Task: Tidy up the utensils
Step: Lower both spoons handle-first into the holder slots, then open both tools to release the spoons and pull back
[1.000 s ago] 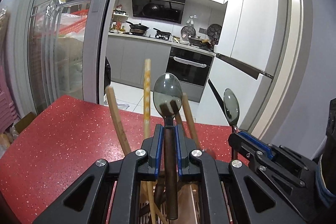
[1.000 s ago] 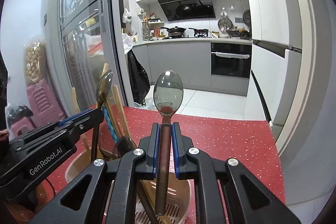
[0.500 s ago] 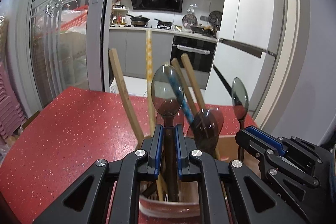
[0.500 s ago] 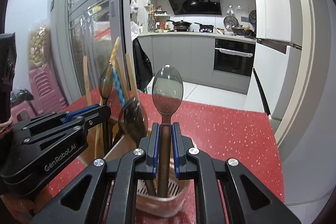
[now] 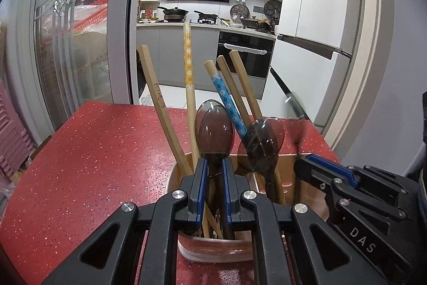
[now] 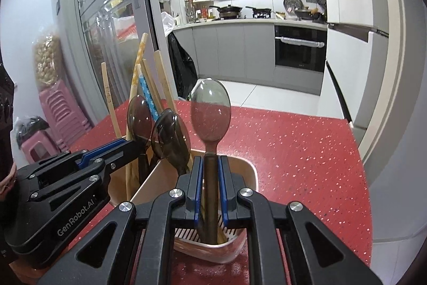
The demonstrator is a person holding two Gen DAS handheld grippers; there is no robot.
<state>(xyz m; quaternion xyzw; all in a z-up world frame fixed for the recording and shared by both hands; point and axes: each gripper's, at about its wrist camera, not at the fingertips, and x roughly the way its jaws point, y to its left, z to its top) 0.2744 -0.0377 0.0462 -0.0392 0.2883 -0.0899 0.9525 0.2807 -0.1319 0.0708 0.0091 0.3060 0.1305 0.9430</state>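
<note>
Left wrist view: left gripper [image 5: 214,186] low in the centre of the frame, clenched on the handle of a dark translucent spoon [image 5: 214,134], bowl standing upright above the blue pads. Handle reaching down into a beige utensil holder [image 5: 173,178] at the lower centre, on a red speckled countertop [image 5: 93,151]. In the holder, behind the spoon: wooden chopsticks [image 5: 157,103] leaning toward the upper left, one with a yellow flower pattern [image 5: 188,63] upright, one with a blue flower pattern [image 5: 226,98] tilted, plus another dark spoon [image 5: 263,143] just right of centre. Right gripper body at the lower right of this frame, tips hard to make out.

Right wrist view: right gripper [image 6: 210,188] at the lower centre, clamped on the handle of a second smoky spoon [image 6: 210,111], bowl up, handle going down into the right compartment of the holder, over its slotted floor. Left gripper at the lower left of this frame, with its spoon beside the chopsticks in the left compartment.
</note>
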